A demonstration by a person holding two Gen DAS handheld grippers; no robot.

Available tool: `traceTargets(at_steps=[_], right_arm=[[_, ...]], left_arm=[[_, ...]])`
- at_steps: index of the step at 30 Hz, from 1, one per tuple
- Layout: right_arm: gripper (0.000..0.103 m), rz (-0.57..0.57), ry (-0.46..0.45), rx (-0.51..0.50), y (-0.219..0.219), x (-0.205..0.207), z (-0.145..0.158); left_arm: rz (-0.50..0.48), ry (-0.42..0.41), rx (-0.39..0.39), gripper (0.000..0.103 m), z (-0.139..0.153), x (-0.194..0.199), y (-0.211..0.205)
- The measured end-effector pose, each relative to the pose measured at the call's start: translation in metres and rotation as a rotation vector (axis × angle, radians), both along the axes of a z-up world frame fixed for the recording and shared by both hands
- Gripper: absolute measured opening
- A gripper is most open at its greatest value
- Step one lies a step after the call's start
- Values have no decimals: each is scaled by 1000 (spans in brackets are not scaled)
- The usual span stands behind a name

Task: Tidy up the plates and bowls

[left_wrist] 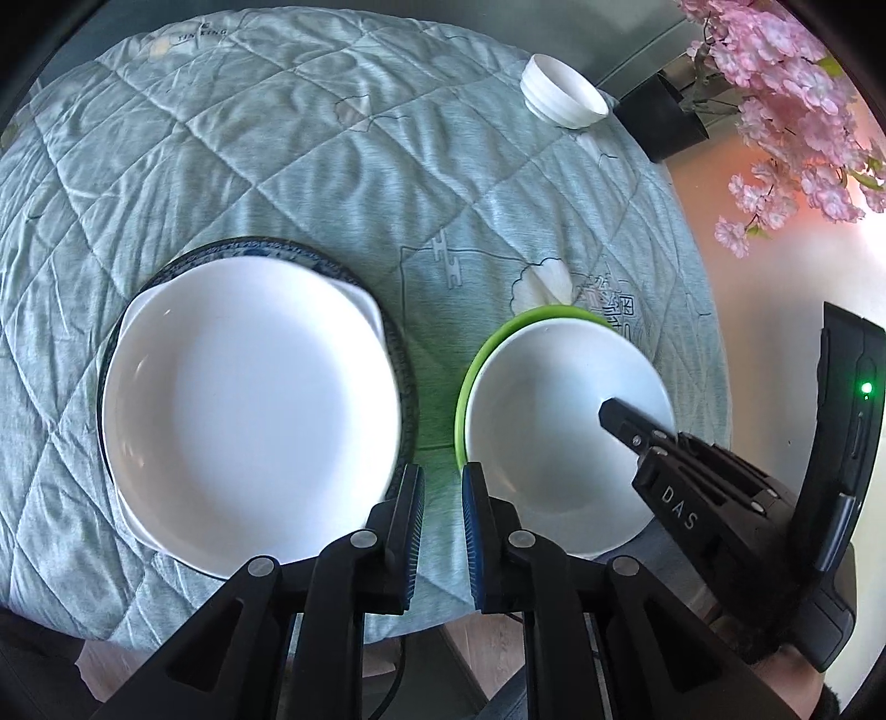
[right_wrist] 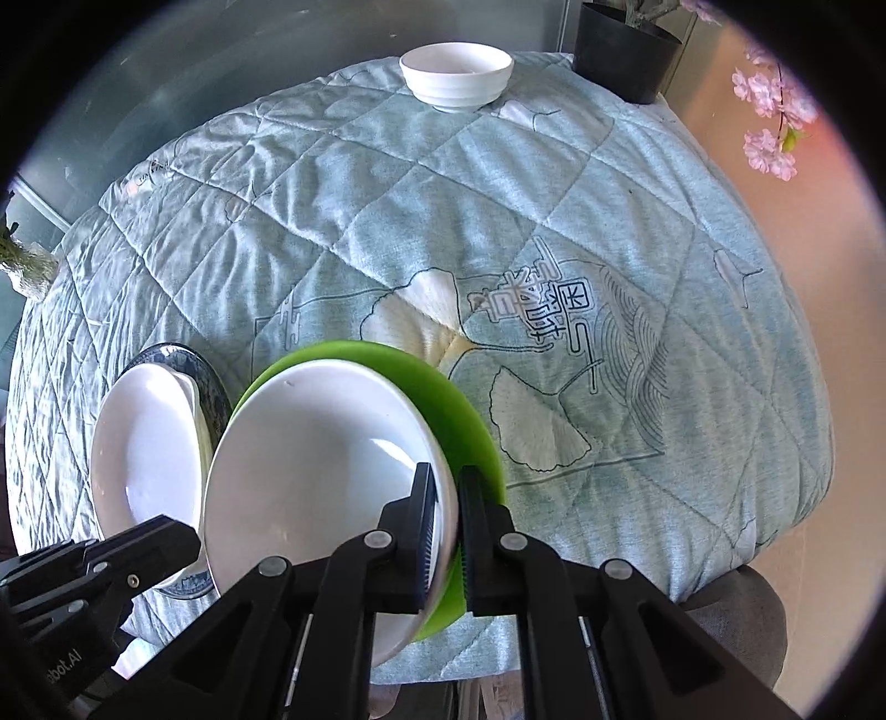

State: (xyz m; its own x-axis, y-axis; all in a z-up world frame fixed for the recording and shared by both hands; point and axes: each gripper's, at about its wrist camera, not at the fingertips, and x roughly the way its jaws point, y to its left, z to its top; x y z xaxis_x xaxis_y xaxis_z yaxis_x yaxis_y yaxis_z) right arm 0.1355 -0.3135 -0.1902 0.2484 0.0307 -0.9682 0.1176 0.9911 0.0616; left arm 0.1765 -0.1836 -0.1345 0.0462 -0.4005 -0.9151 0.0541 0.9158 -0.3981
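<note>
A white dish (right_wrist: 310, 459) lies on a green plate (right_wrist: 437, 399) at the near right of the quilted table. My right gripper (right_wrist: 448, 482) is shut on their right rim, one finger inside the white dish (left_wrist: 554, 421), the other outside the green plate (left_wrist: 470, 371). In the left wrist view the right gripper (left_wrist: 623, 432) reaches in from the right. My left gripper (left_wrist: 443, 476) hovers over the cloth between this pair and a stack to the left, jaws slightly apart with nothing between them. That stack is a white plate (left_wrist: 249, 399) on a white handled dish, on a blue-patterned plate (left_wrist: 266, 243).
Stacked small white bowls (right_wrist: 455, 75) stand at the far edge of the light blue quilted cloth (left_wrist: 332, 138). A black pot (right_wrist: 626, 50) with pink blossoms (left_wrist: 786, 111) sits beyond the far right corner. The table's near edge runs just under both grippers.
</note>
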Motion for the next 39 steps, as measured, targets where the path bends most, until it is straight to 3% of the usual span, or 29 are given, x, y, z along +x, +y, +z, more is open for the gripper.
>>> traceTargets(at_steps=[7,9,12,15,17,24,28,33,39], right_arm=[[16,-1,-16,-8,1,-2,10],[30,-3,-35,-16,-1,-3,19],[36,8,-79,1,-5,-5,35],[36,13,-99,39,-10,-7,45],[36,10,-96,55,-16,-6,45],[35,-34,40,190,-42,-1,1],[26,-34,59,250,-40,-2,-9],[21,-34,63,250,-39,0,-15],[21,-28,53,256,-40,5,-16]], left_arm=[[3,-11,-7,12,1,-5,4],[6,-24,-11,12,5,-6,5],[1,-36,-34,12,11,-7,5],[-15,-31,-42,18,13,-6,2],[-19,-25,-50,30,12,-5,0],[-45,6,-78,30,-3,14,-18],[-69,13,-74,30,-12,27,-34],[-99,41,-63,28,-23,35,-46],[-99,48,-51,25,-27,36,-46]])
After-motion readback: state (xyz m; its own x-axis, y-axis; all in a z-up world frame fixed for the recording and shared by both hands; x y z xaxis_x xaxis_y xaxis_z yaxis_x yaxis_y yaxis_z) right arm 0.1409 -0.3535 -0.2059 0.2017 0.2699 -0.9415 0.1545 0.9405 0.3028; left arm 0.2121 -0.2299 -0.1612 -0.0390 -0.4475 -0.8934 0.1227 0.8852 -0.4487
